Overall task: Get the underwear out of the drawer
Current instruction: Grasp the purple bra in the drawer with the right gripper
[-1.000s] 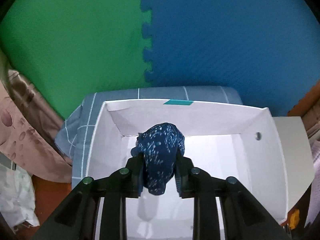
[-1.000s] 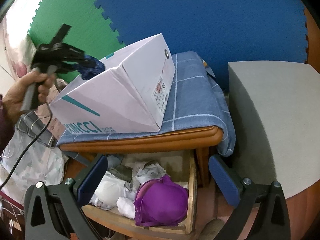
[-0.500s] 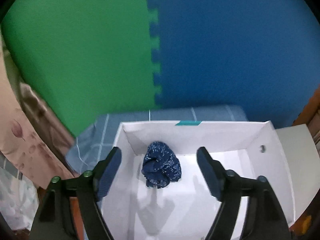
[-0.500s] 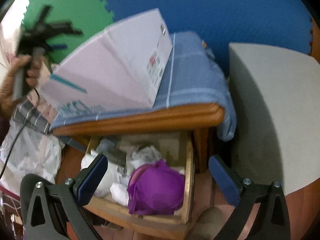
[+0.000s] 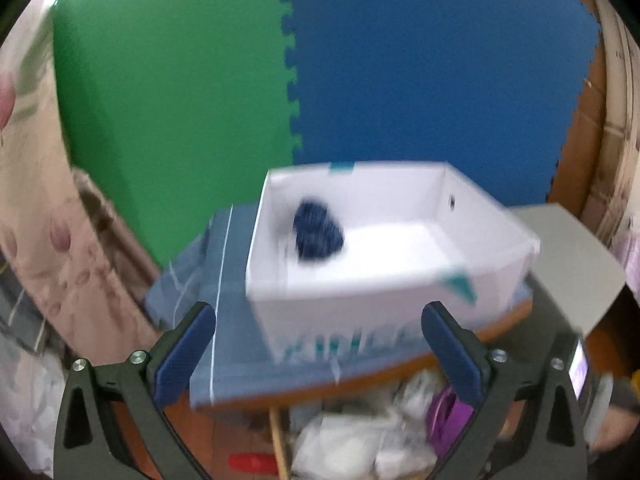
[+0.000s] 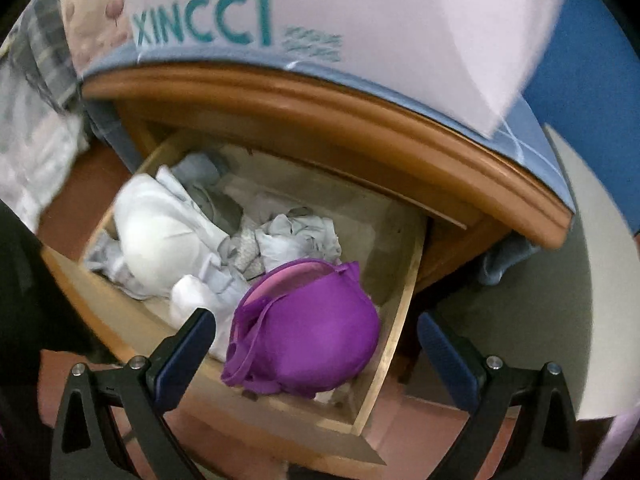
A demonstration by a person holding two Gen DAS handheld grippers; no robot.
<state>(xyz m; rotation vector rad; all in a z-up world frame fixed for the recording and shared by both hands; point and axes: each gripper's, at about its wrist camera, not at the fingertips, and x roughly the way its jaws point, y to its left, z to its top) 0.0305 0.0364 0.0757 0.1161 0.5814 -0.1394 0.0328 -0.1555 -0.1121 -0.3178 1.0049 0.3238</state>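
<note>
My right gripper (image 6: 316, 336) spread wide, holding nothing, purple bra (image 6: 308, 344) between fingers at 12 o'clock, in open drawer (image 6: 394, 308). White underwear (image 6: 160, 236) at 10 o'clock. My left gripper (image 5: 318, 344) wide open, empty; beyond, white box (image 5: 360, 304) with dark blue underwear (image 5: 318, 232) inside, 12 o'clock.

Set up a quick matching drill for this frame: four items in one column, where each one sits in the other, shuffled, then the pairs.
Items
1. navy underwear
2. purple bra
3. white box
4. white bra

Places
A. on the blue checked cloth
B. drawer, right front
C. inside the box
D. drawer, left side

Pairs: 1-C, 2-B, 3-A, 4-D
</note>
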